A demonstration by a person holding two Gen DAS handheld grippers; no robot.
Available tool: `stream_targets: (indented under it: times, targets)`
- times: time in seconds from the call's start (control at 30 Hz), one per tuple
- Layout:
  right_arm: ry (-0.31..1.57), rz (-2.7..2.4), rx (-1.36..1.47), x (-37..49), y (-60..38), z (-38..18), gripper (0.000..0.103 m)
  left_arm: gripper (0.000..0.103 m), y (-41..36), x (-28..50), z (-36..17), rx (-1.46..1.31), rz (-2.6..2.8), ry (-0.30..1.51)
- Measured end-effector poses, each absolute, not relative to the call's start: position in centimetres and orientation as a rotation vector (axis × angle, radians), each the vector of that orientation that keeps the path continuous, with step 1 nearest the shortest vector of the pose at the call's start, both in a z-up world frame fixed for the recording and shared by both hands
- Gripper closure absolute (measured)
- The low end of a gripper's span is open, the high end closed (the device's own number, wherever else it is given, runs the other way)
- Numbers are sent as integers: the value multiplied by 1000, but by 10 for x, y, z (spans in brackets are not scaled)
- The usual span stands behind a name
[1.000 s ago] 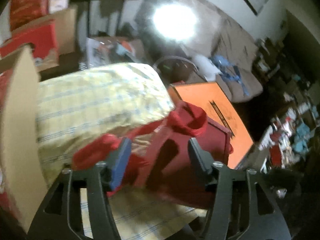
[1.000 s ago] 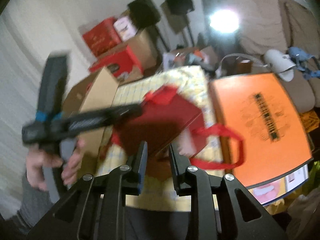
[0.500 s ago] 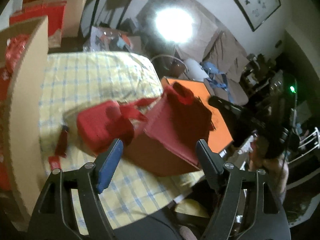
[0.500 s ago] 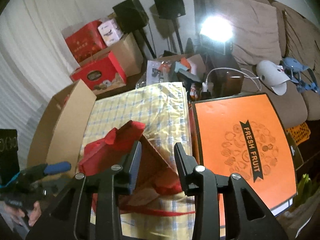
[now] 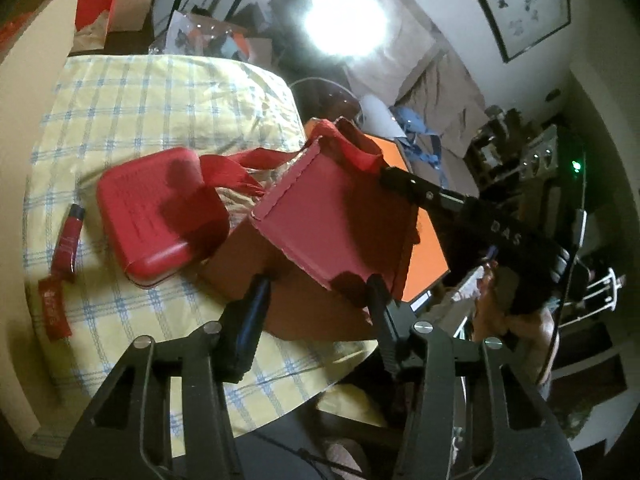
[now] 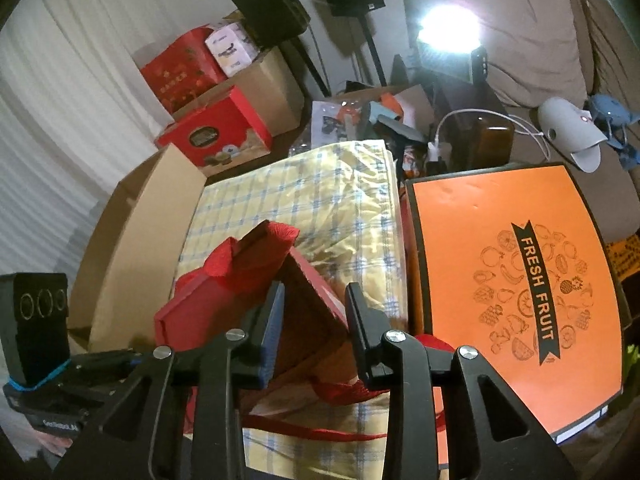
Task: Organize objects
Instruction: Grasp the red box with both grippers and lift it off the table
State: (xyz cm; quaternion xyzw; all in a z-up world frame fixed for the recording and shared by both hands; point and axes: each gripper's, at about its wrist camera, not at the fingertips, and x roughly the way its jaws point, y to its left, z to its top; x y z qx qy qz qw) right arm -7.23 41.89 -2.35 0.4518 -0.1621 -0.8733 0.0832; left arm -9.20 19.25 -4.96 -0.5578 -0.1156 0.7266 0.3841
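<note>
grippers are both at the red bag [image 5: 340,216] now, and that bag is the thing we place everything else by. it sits tipped over on the yellow checked cloth [image 5: 140,92], near the cloth's front edge.

half a moment ago our left gripper [image 5: 316,292] had its jaws spread wide, well apart from the bag's sides. now its jaws are closing, with the bag's bottom corner between them. we cannot tell yet if the pads press on it, so we think it is not a real hold yet.

our right gripper [image 6: 314,312] is at the bag's open top. its jaws are closing a little too, with the bag's rim between them. the pads look very near the rim, but we cannot tell if they pinch it.

beside the bag lies a red case [image 5: 160,216], just touching the bag's ribbon handle [image 5: 228,172]. past the case lies a small red tube [image 5: 70,236]. on the bag's other side is an orange box [image 6: 508,296].

so we think we are getting the bag held open, so the case and tube can go in.
</note>
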Motion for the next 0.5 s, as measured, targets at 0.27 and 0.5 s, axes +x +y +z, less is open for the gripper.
stream_targets:
  times: [0.27, 0.5]
  targets:
    - [-475, -2626, 1328, -53, 415, -7, 72, 57, 198, -92, -34, -1394, 1871, -278]
    - [-437, -2665, 1354, -41, 407, -1, 72, 57, 201, -91, -28, -1385, 1897, -248]
